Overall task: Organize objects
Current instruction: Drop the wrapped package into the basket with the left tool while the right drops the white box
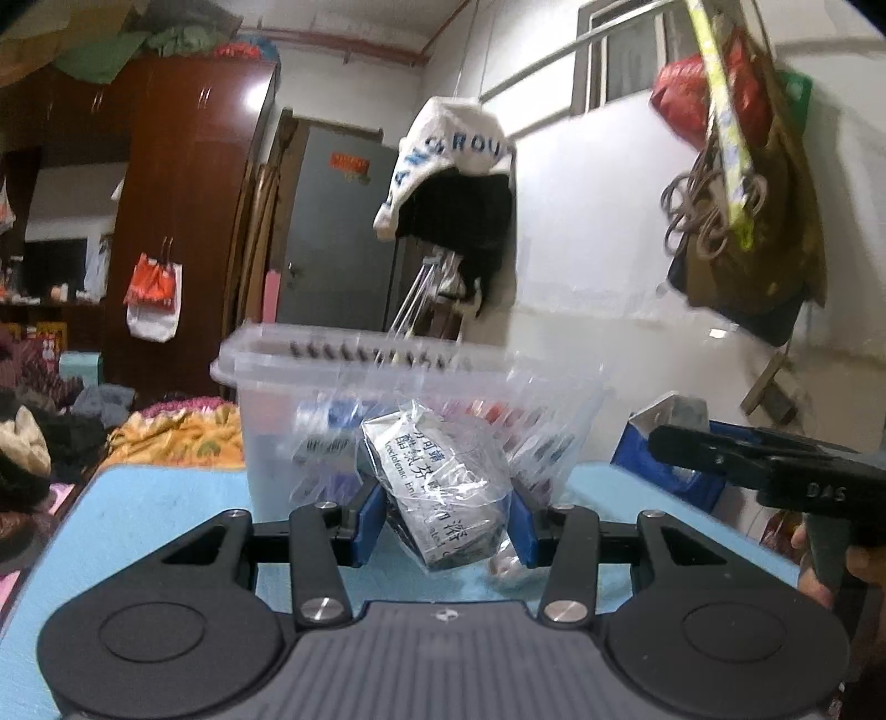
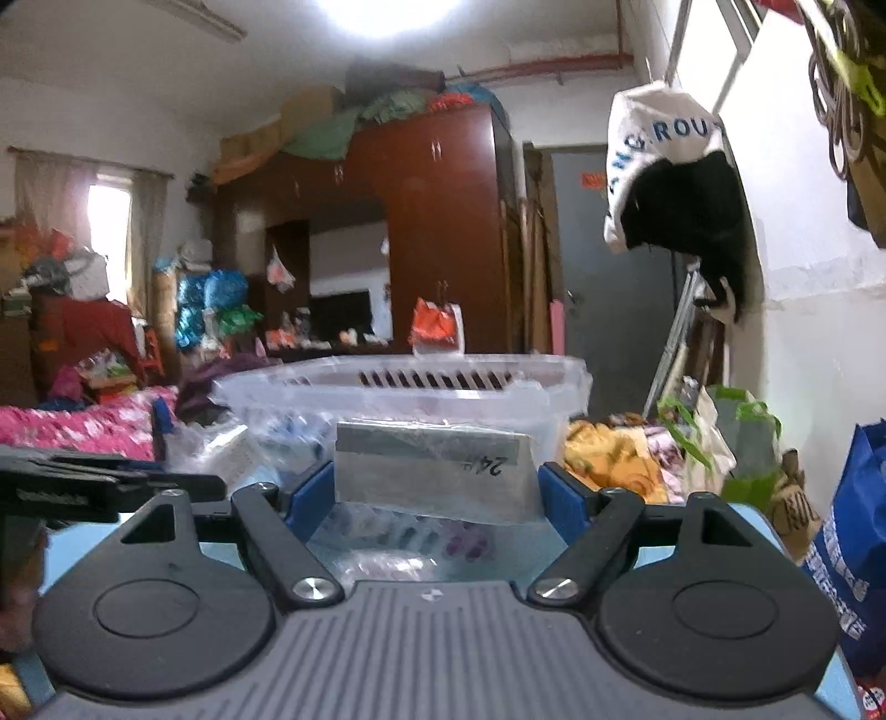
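We see L hand-held gripper [image 1: 446, 520] clamped on a bagged medicine box [image 1: 443, 487] and R hand-held gripper [image 2: 437, 493] clamped on a bagged grey box [image 2: 434, 471], both above blue worktop [image 1: 166, 515] just before clear plastic bin [image 1: 277, 399].

A ceiling lamp [image 2: 387, 14] blows out to white glare in the right wrist view, and a daylit window [image 2: 111, 221] glows. Both views are soft with motion blur; fisheye bending curves the edges, corners dark.
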`<state>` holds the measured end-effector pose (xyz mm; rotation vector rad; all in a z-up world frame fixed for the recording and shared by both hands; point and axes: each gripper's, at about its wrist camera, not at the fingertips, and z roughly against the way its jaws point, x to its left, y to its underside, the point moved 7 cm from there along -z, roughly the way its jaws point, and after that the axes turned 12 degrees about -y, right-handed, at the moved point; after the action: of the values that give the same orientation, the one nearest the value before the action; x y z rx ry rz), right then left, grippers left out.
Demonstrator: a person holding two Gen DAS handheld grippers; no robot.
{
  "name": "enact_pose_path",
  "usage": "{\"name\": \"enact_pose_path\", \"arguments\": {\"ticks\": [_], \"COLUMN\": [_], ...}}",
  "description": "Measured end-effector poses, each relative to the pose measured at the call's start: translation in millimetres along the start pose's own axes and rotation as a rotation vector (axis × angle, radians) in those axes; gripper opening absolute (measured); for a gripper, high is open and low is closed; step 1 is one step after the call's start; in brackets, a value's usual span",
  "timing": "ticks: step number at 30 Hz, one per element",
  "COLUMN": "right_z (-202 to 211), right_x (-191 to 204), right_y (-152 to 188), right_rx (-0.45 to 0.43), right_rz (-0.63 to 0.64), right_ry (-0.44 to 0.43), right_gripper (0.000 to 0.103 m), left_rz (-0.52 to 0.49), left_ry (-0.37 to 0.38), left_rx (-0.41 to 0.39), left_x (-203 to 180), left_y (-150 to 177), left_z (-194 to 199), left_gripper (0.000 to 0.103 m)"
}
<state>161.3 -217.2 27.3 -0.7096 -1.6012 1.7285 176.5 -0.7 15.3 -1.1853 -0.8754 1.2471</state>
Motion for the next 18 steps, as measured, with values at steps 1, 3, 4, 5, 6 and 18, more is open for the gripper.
{"name": "enact_pose_path", "arguments": {"ticks": [1,3,4,5,6,18], "right_z": [5.5,11.6,11.8,9.9,5.6,-123.4], "right_x": [4.1,11.8,14.7,16.5,16.5,-30.2], "right_y": [-6.7,-22.3,-30.9,-40.8,-51.0,-77.8], "right_rx": [-0.017,-0.034,-0.031,-0.027,-0.022,0.166], "right_rz": [0.007,0.012,0.019,0.027,0.037,0.037], "right_ry": [-0.007,-0.028,-0.041,-0.048,-0.041,0.047], "right_gripper": [0.081,0.081,0.081,0.081,0.081,0.081], "left_rz": [0.006,0.005,0.004,0.003,0.003,0.039], "left_ry": [0.007,0.01,0.009,0.007,0.004,-0.128], "left_rx": [-0.017,-0.038,-0.049,-0.055,-0.054,0.142], "left_x": [-1.3,-4.4,-5.9,-7.0,-7.8,19.0], "left_y": [-6.7,-26.6,-38.5,-52.3,-64.9,-113.0], "left_z": [5.0,12.0,13.1,11.5,7.4,-115.9], "left_gripper": [0.05,0.05,0.05,0.05,0.05,0.05]}}
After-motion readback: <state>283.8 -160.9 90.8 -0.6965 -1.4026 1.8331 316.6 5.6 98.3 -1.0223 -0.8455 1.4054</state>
